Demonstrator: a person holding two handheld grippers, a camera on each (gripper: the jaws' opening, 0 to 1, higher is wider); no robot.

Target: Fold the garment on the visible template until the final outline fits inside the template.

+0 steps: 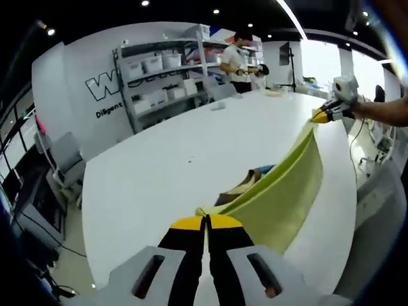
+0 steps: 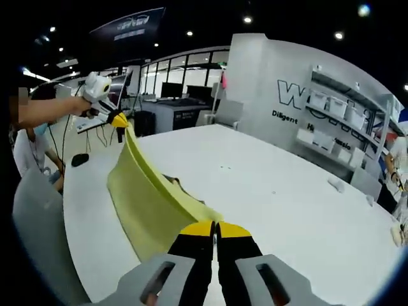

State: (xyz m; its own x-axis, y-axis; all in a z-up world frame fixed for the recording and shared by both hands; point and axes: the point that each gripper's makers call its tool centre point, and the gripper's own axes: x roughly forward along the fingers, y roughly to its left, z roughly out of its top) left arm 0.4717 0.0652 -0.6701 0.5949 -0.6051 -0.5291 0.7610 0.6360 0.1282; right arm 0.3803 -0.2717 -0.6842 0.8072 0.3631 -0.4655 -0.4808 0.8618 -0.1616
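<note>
Seemingly lifted, garment (image 1: 287,191) stretches between both closed tongs (image 1: 205,220) (image 2: 215,225).

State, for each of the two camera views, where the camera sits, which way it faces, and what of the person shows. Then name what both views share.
Left gripper view: rides the left gripper, facing along the stretched yellow-green fabric garment toward the right gripper and the person's forearm.
Right gripper view: rides the right gripper, facing back along the garment to the left gripper and the person's hand.
Shared: garment, white table, shelving wall.
</note>
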